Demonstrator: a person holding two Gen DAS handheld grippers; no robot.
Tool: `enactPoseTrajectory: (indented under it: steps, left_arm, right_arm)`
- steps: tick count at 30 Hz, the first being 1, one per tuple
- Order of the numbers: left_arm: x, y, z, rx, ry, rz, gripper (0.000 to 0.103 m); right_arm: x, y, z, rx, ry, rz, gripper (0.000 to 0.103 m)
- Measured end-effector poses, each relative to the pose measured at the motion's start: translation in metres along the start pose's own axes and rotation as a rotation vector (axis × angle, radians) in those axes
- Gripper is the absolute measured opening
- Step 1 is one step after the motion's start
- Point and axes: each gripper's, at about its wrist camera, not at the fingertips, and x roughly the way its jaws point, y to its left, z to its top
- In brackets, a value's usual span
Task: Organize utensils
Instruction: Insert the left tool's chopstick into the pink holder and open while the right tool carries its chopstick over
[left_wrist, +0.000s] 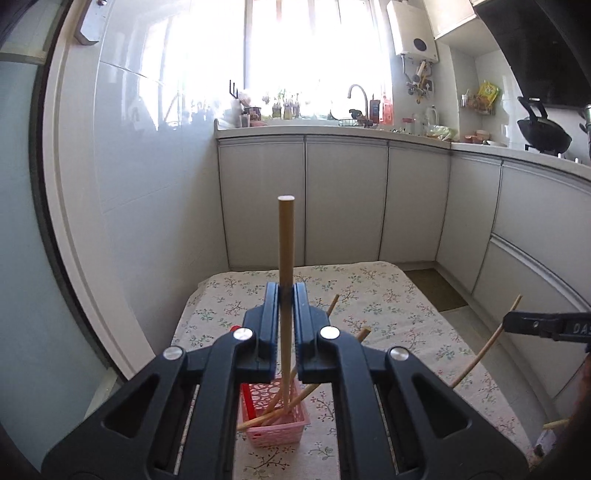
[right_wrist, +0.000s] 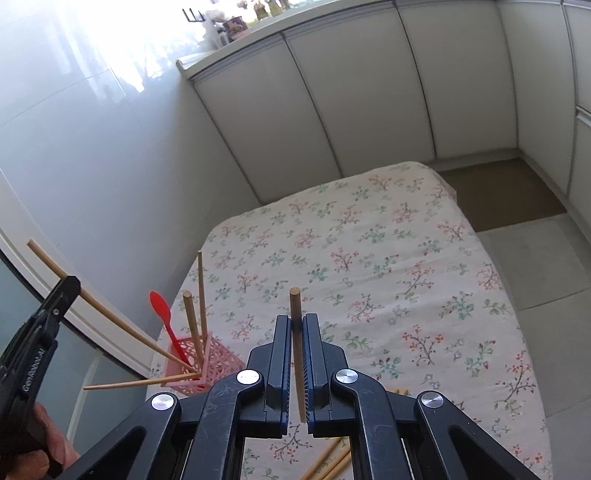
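Observation:
A pink perforated basket (right_wrist: 218, 363) stands at the left side of the floral-clothed table (right_wrist: 369, 240). It holds a red spoon (right_wrist: 162, 308) and several wooden chopsticks. My left gripper (left_wrist: 286, 291) is shut on one chopstick (left_wrist: 286, 236) held upright above the basket (left_wrist: 280, 432), its lower end down inside the basket. In the right wrist view that left gripper (right_wrist: 70, 284) comes in from the left. My right gripper (right_wrist: 295, 321) is shut on another chopstick (right_wrist: 295, 299), raised over the cloth to the right of the basket.
More loose chopsticks (right_wrist: 328, 461) lie on the cloth under my right gripper. A hand (right_wrist: 55, 443) holds the left tool. White kitchen cabinets (left_wrist: 343, 199) stand beyond the table, a glossy wall is at the left, and tiled floor lies to the right.

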Motion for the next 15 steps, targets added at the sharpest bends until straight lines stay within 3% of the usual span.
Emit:
enactPoseTrajectory:
  steps: [8,15]
  left_arm:
    - [0.019,0.0,-0.013,0.015,0.08,0.002,0.009]
    - [0.003,0.01,-0.007,-0.06,0.134,-0.027,0.038]
  right_arm:
    - [-0.002,-0.001,0.0,0.001,-0.002,0.006,0.004]
    - [-0.009,0.006,0.002,-0.011,-0.017,0.026,0.004]
